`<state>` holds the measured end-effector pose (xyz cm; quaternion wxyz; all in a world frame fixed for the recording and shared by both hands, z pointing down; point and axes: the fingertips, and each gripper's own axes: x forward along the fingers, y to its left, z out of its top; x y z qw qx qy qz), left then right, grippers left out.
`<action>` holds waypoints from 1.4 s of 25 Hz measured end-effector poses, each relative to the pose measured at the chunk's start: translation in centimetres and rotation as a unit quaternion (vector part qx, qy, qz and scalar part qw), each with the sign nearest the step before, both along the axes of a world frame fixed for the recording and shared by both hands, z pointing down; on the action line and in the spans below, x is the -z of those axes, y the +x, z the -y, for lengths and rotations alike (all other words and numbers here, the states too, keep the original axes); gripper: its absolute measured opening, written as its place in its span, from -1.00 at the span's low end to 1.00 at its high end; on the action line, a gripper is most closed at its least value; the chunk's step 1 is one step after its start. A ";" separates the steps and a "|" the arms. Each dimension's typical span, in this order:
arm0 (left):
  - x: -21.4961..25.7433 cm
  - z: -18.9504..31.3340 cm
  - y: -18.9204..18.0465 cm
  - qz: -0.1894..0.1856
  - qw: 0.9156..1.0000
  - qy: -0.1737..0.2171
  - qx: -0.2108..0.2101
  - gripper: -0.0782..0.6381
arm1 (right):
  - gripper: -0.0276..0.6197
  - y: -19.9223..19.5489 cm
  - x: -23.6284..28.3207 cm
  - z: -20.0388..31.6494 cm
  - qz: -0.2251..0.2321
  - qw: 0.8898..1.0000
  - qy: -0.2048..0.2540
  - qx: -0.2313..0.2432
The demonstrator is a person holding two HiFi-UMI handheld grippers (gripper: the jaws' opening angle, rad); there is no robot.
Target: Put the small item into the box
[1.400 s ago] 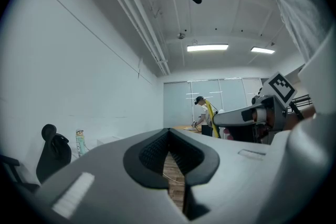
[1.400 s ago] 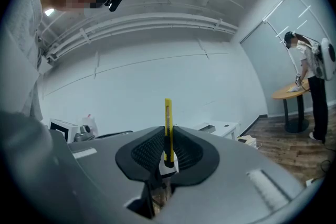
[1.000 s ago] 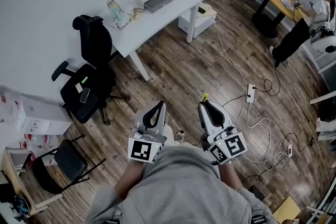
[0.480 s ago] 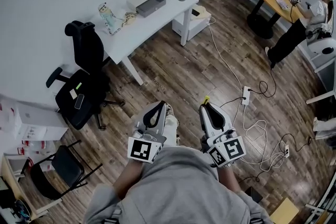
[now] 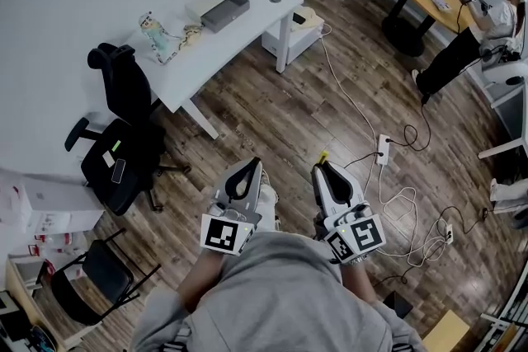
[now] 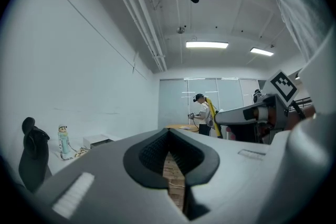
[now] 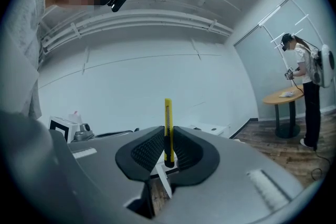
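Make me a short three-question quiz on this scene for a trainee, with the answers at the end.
1. True or false: the left gripper holds a yellow item.
2. What does the right gripper clamp? A) a yellow utility knife B) a red marker C) nothing
3. Fill in: the grey box lies on the white ____.
Key: 1 false, its jaws are together on nothing; 2 A; 3 desk.
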<state>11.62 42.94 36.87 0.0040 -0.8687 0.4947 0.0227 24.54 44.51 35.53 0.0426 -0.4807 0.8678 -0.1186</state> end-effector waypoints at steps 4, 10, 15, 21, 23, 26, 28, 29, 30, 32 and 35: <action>-0.3 2.6 -0.2 -0.002 1.000 -0.007 -0.002 -0.77 | -0.71 -0.2 -0.1 2.5 -0.003 1.000 -0.002 -0.003; -0.1 6.2 -0.1 0.001 1.000 -0.017 -0.014 -0.77 | -0.71 -0.4 -0.3 6.4 -0.002 1.000 -0.013 -0.007; 0.1 9.2 -0.5 -0.004 1.000 -0.022 -0.015 -0.77 | -0.70 -1.1 -0.1 9.2 -0.006 1.000 -0.020 -0.003; 0.5 12.6 -1.5 -0.005 0.999 -0.043 -0.013 -0.77 | -0.70 -2.0 0.7 12.6 -0.018 1.000 -0.020 -0.002; 0.7 13.8 -1.9 -0.010 0.999 -0.040 -0.009 -0.77 | -0.70 -2.2 0.8 13.6 -0.021 1.000 -0.020 -0.001; 1.0 15.5 -2.2 -0.014 0.999 -0.038 -0.005 -0.77 | -0.70 -2.3 1.1 15.4 -0.020 1.000 -0.022 -0.001; 1.1 16.8 -2.2 -0.014 0.999 -0.035 -0.005 -0.77 | -0.70 -2.5 1.5 16.7 -0.018 1.000 -0.017 0.001; 1.1 17.4 -2.2 -0.014 0.999 -0.033 -0.006 -0.77 | -0.70 -2.6 1.5 17.3 -0.018 1.000 -0.014 0.002; 1.0 18.0 -2.3 -0.015 0.999 -0.032 -0.006 -0.77 | -0.70 -2.6 1.6 17.9 -0.019 1.000 -0.012 0.002; 0.7 19.2 -2.5 -0.016 0.999 -0.034 -0.005 -0.77 | -0.70 -2.8 1.5 19.3 -0.020 1.000 -0.009 0.003; 0.6 21.3 -2.6 -0.014 0.999 -0.032 -0.003 -0.77 | -0.70 -2.9 1.4 21.5 -0.019 1.000 -0.006 0.004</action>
